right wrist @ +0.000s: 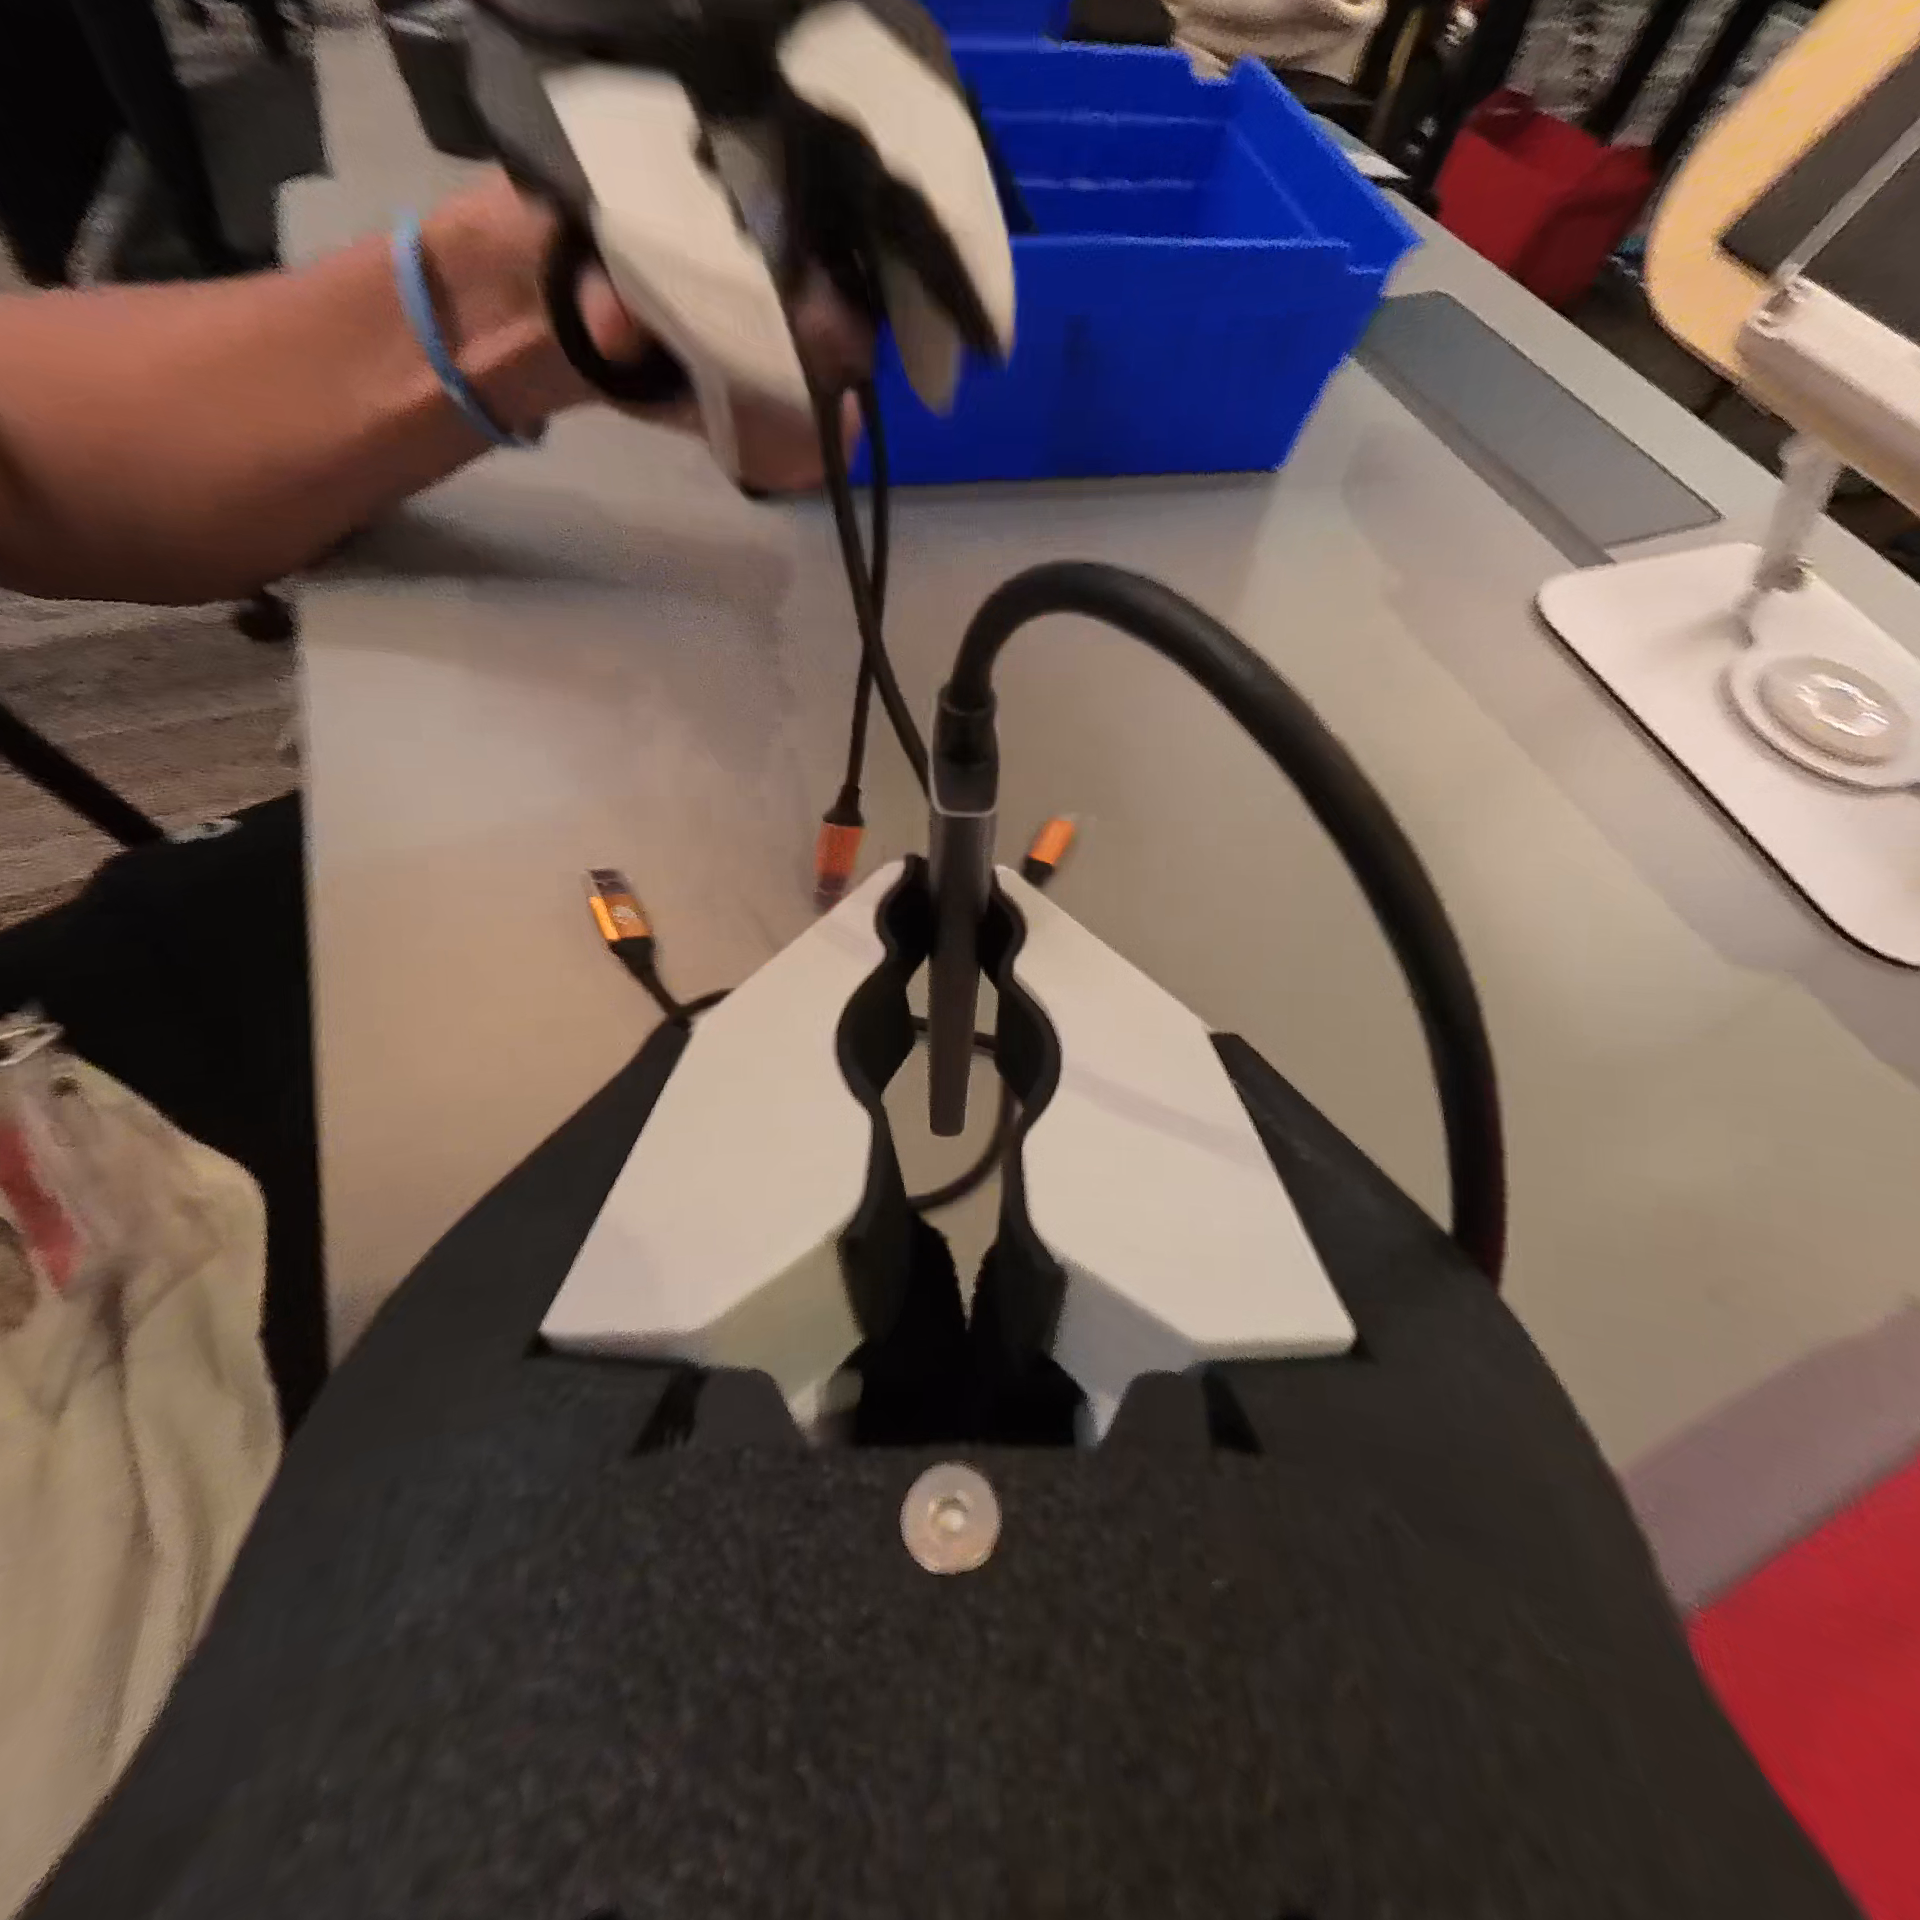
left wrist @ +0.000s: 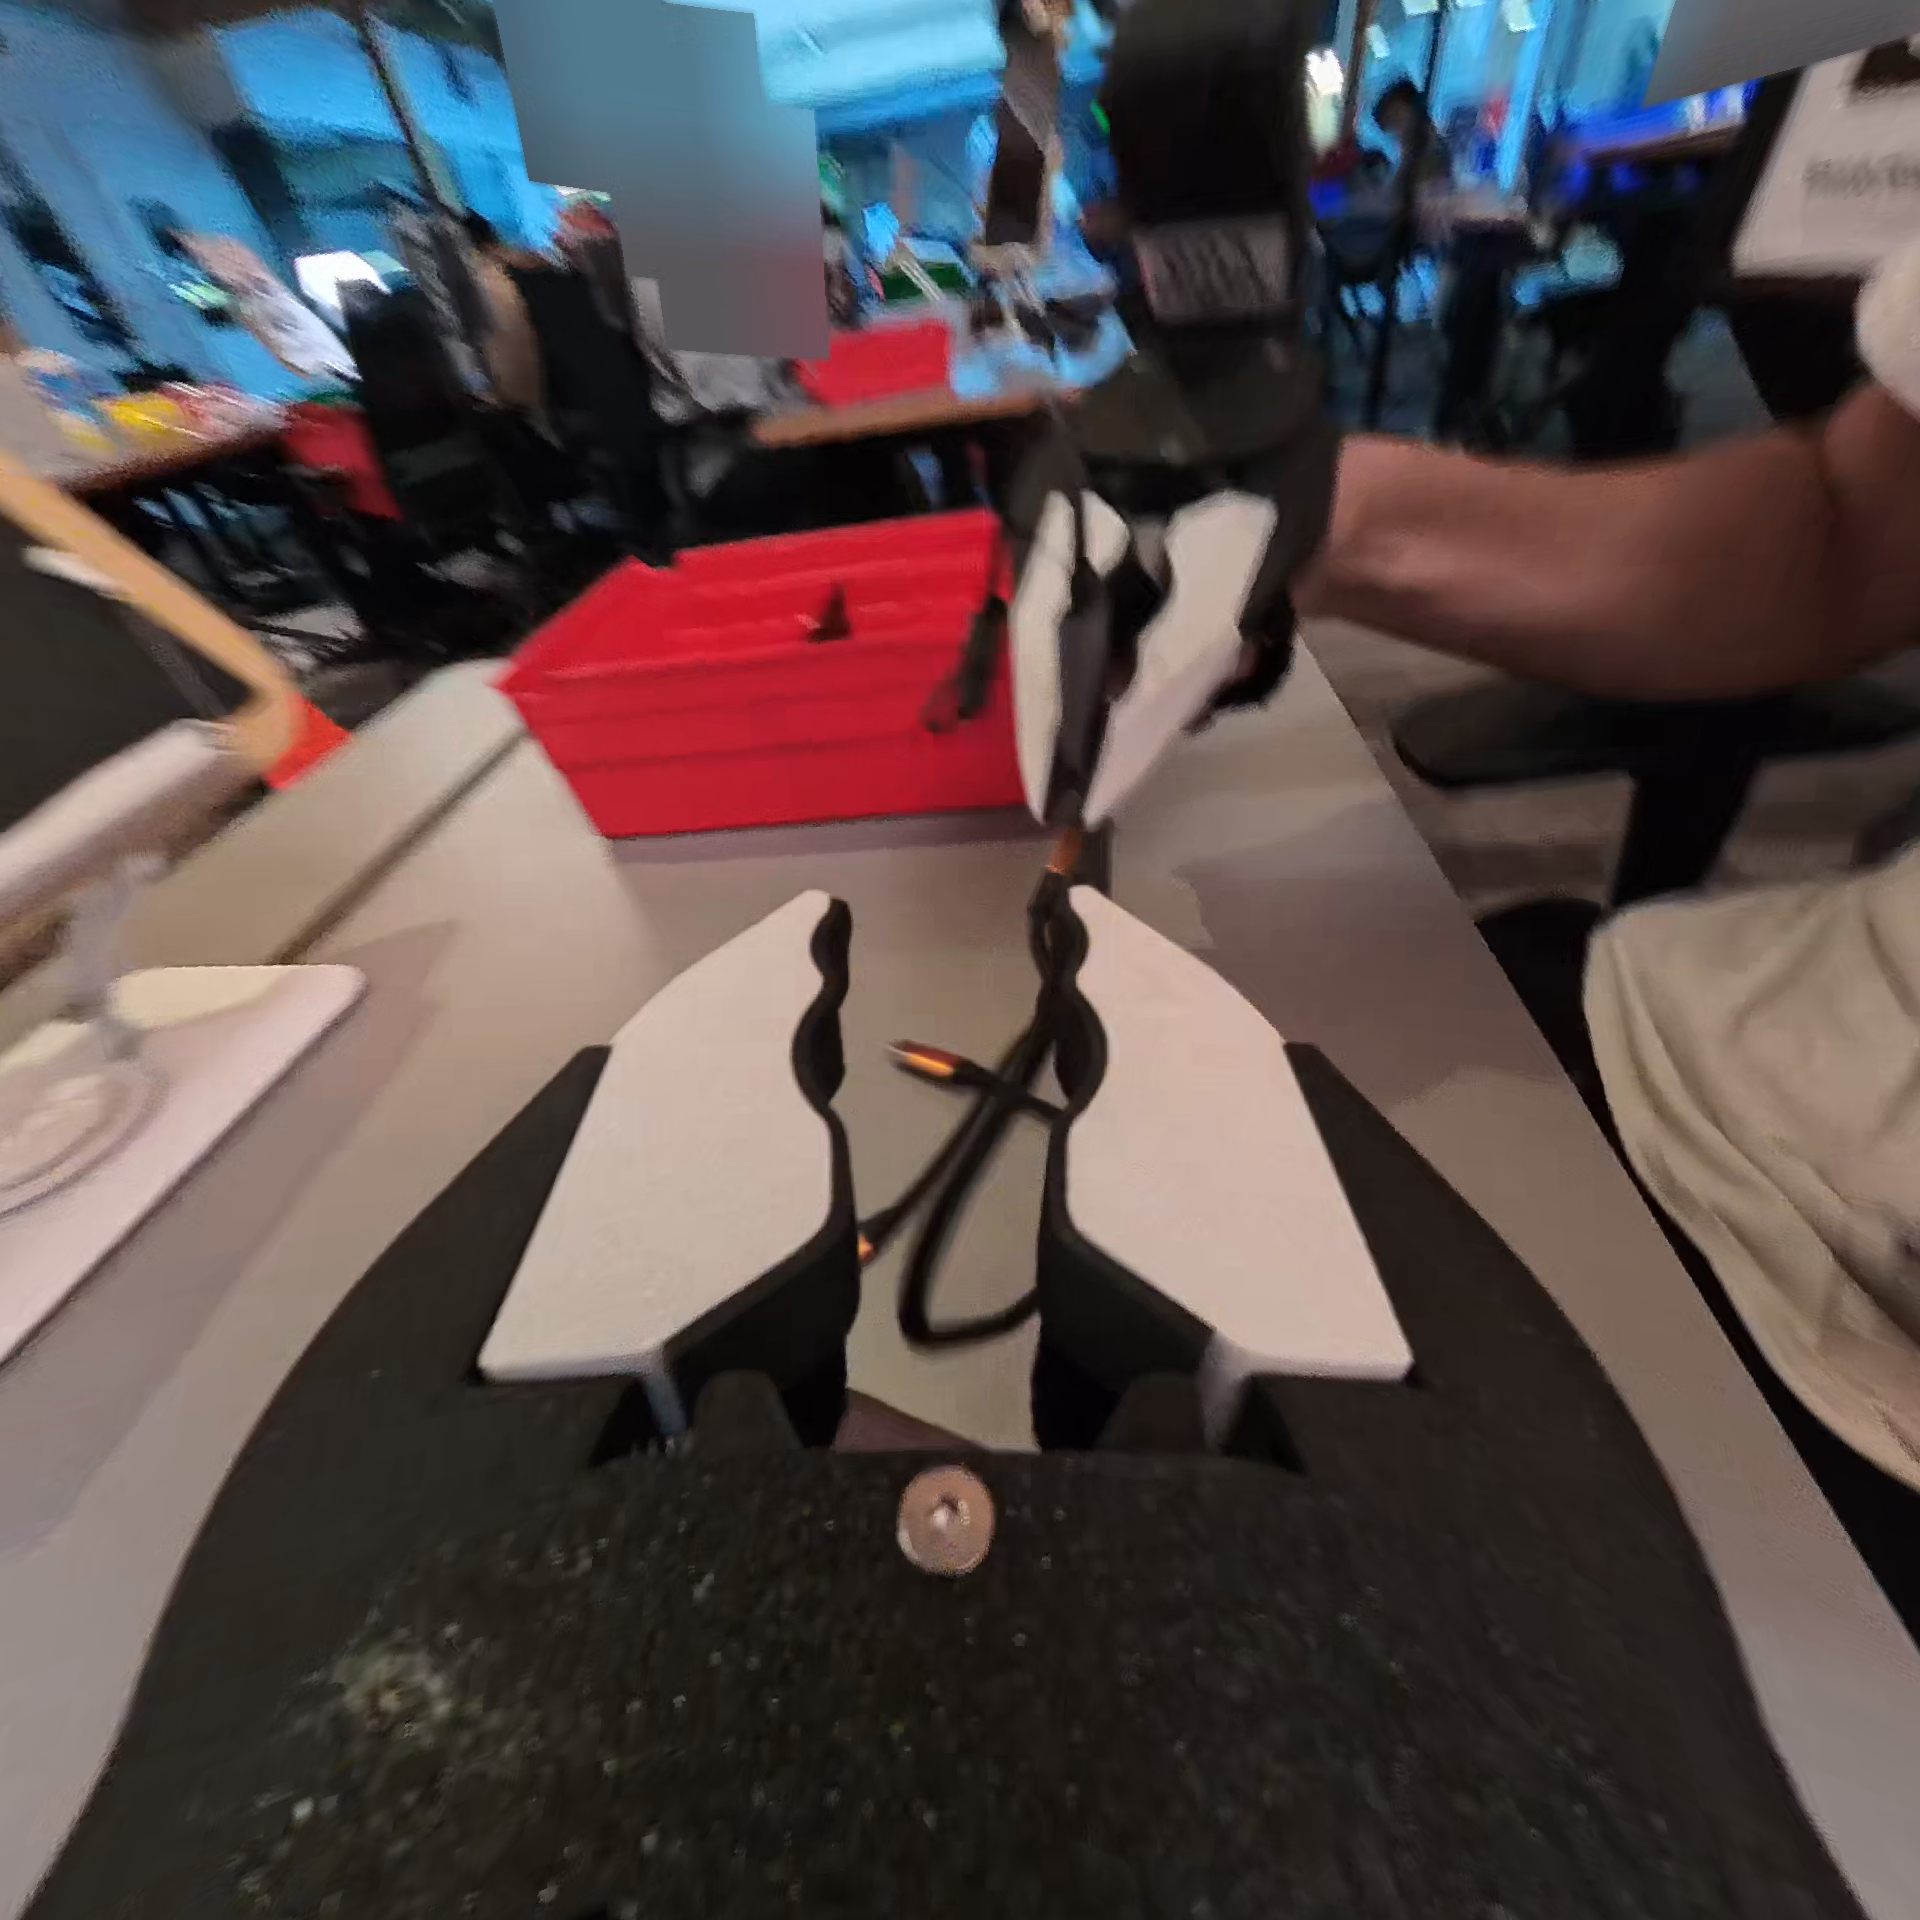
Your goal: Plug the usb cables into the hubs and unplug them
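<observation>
Grippers above a grey table, both wrist views. Nearest in the right wrist view, the right gripper is closed on a slim dark adapter, pinched near the fingertips and pointing away from the camera. A thick black cable arcs from the adapter's far end round to the right. The left gripper has its jaws moderately apart. Thin black cables lie against one inner pad and trail to the table; whether they are hooked there cannot be told. Three orange plugs lie on or just above the table beyond the right gripper. Farther off stand a blue bin, a red bin and a white stand.
</observation>
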`<action>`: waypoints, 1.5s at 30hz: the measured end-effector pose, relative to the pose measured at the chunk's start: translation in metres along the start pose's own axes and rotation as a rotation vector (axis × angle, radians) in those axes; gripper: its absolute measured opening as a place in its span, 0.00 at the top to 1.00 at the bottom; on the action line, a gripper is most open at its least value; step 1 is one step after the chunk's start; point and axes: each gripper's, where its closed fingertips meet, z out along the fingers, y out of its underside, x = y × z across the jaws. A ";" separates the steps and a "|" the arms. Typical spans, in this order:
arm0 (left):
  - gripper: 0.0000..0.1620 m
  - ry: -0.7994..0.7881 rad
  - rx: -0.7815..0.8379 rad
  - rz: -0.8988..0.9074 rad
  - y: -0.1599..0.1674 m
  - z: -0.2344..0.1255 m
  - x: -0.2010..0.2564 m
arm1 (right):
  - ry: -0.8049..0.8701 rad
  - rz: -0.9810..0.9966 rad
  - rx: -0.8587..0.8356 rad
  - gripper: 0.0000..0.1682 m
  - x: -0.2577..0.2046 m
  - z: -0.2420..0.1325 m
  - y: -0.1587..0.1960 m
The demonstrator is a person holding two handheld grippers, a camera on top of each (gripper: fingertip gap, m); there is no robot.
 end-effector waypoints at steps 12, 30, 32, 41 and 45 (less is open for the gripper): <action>0.75 0.137 -0.085 0.044 0.003 0.005 0.029 | -0.222 0.076 0.121 0.96 -0.031 0.004 -0.021; 0.95 0.166 -0.136 0.001 0.025 0.048 0.051 | -0.215 0.098 0.256 0.96 -0.035 0.015 -0.038; 0.95 0.176 -0.121 -0.026 0.024 0.049 0.051 | -0.224 0.102 0.273 0.96 -0.036 0.014 -0.039; 0.96 0.264 -0.067 -0.092 0.017 0.045 0.060 | -0.273 0.190 0.507 0.93 -0.041 0.008 -0.055; 0.96 0.286 -0.103 -0.077 0.024 0.051 0.067 | -0.316 0.176 0.487 0.93 -0.053 0.017 -0.055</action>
